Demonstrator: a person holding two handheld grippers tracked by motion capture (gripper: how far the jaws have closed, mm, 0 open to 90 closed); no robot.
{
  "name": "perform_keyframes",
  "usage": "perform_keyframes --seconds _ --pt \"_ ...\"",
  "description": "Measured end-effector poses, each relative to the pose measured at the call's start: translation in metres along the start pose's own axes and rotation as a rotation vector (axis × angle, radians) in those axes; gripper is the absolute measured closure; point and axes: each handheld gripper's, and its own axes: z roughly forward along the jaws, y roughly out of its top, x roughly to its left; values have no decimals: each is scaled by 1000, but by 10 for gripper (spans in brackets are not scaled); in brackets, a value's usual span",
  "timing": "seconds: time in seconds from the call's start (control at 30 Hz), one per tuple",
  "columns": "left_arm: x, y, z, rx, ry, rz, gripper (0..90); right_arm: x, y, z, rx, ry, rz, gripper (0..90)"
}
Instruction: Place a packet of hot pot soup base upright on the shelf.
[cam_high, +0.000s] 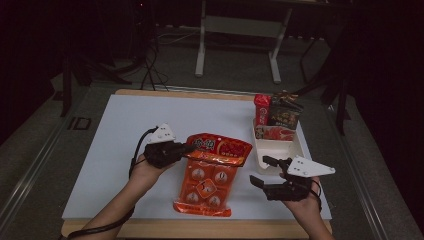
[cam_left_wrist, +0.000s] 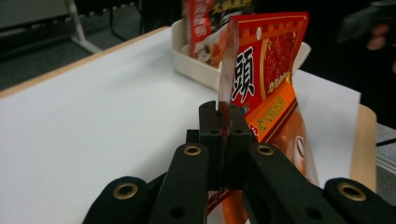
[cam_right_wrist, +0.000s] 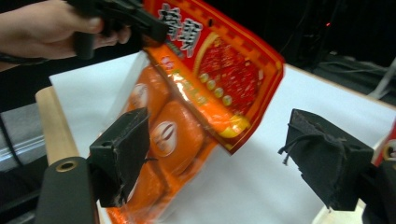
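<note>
A large orange-and-red snack bag (cam_high: 210, 172) with round pieces inside lies near the table's front. Its top end is raised and its bottom end rests on the white sheet. My left gripper (cam_high: 189, 148) is shut on the bag's top left corner; in the left gripper view the jaws (cam_left_wrist: 223, 126) pinch the thin edge of the bag (cam_left_wrist: 268, 74). My right gripper (cam_high: 259, 170) stands open just right of the bag, holding nothing. In the right gripper view the bag (cam_right_wrist: 187, 116) hangs ahead between the open pads (cam_right_wrist: 122, 154), with the left gripper (cam_right_wrist: 140, 21) at its top.
A white tray (cam_high: 275, 147) sits at the right of the table, just beyond my right gripper, with a red packet (cam_high: 261, 109) and a dark packet (cam_high: 285, 116) upright at its far end. White sheet (cam_high: 120, 145) covers the table; the wooden edge (cam_high: 200, 229) runs along the front.
</note>
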Motion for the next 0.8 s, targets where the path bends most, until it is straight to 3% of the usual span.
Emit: perform_keyframes --seconds 0.27,0.5,0.63,0.77,0.8 --pt "-28 8 -15 -51 -67 74 899 -5 0 -3 -10 -31 -4 208" --pt "-41 15 -25 -90 -109 88 900 -5 3 8 -17 65 -11 261" --pt "-48 20 -28 -121 -127 98 900 -9 5 19 -17 153 20 390" --pt "-54 25 -28 -126 -133 123 900 -9 6 25 -3 177 -10 567" --pt "-54 25 -28 -128 -132 122 900 -8 7 25 -10 190 -10 648"
